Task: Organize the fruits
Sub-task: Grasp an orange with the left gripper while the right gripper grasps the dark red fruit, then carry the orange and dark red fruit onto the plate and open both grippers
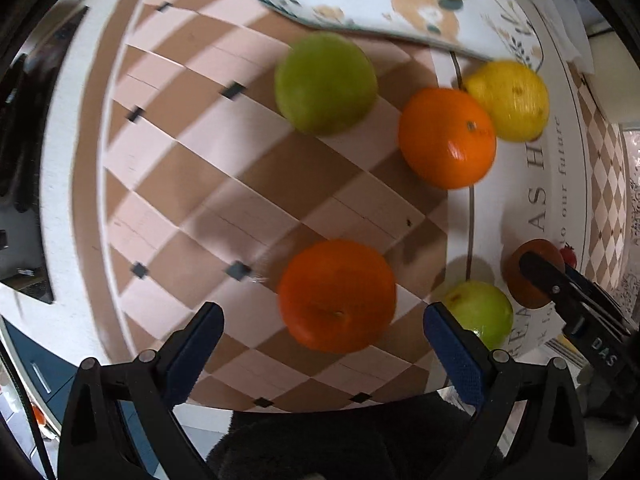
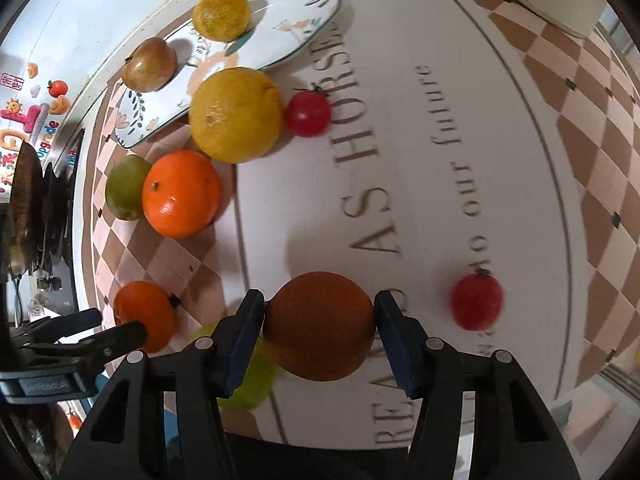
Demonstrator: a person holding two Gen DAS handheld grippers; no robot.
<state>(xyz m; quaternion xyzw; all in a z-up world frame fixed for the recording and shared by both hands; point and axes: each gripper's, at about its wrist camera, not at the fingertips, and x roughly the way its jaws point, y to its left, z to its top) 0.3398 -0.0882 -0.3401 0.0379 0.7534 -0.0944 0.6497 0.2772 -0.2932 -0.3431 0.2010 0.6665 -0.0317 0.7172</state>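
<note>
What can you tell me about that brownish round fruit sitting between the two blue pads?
The brown fruit is round, dull orange-brown, with a matte, smooth-looking skin. It sits between the right gripper's blue-padded fingers, which press on both its sides. Below it lies the white printed tablecloth. A green fruit lies just behind its left side. In the left wrist view it appears dark reddish-brown.

Checkered tablecloth (image 2: pixel 580 128) bears floral plate (image 2: pixel 304 4), oranges (image 1: pixel 447 138), tomatoes (image 2: pixel 307 113).
</note>
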